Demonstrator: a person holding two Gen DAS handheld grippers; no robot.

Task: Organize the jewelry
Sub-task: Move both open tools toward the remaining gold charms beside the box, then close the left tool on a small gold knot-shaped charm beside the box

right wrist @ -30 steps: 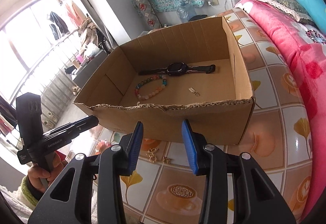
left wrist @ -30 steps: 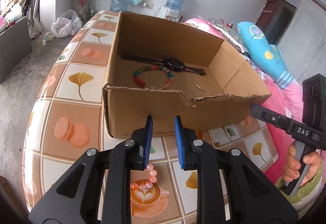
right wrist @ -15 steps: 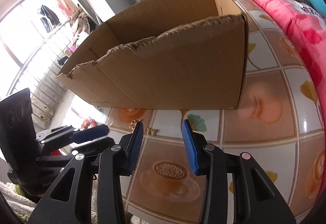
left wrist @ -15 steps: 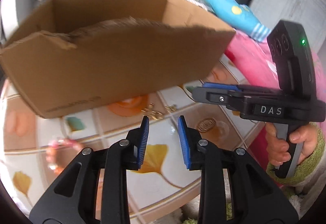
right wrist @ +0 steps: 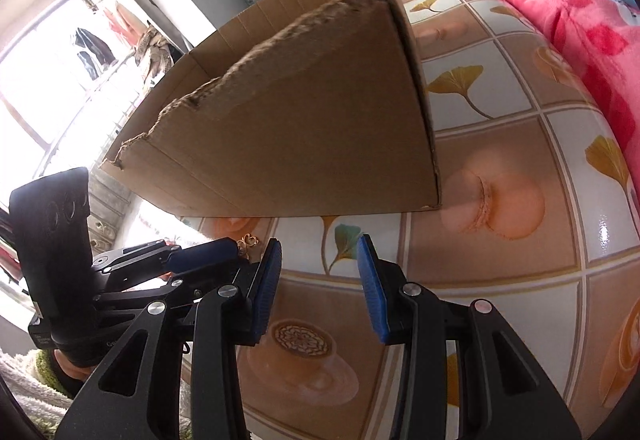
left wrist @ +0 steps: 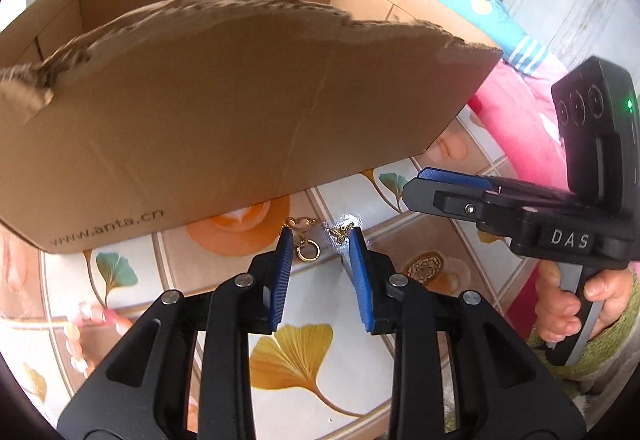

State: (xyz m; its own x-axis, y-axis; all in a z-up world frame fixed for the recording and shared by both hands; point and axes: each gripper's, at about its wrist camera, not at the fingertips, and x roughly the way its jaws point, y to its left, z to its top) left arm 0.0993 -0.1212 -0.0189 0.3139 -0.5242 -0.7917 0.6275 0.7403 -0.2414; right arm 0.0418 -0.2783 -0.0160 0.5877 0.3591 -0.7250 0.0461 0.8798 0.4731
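Left tool [left wrist: 319,236] gaped empty over gold clasp [left wrist: 304,240]; cardboard box [left wrist: 224,112] walled 12 o'clock; right tool [left wrist: 416,186], at 3, open, empty.

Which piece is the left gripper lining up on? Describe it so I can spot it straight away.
Start at the cardboard box and drop to the patterned tabletop just below its near wall. There, at the open left gripper, lies a gold clasp chain by the inner fingertip. It has round loops, unlike the small butterfly charm beside it.
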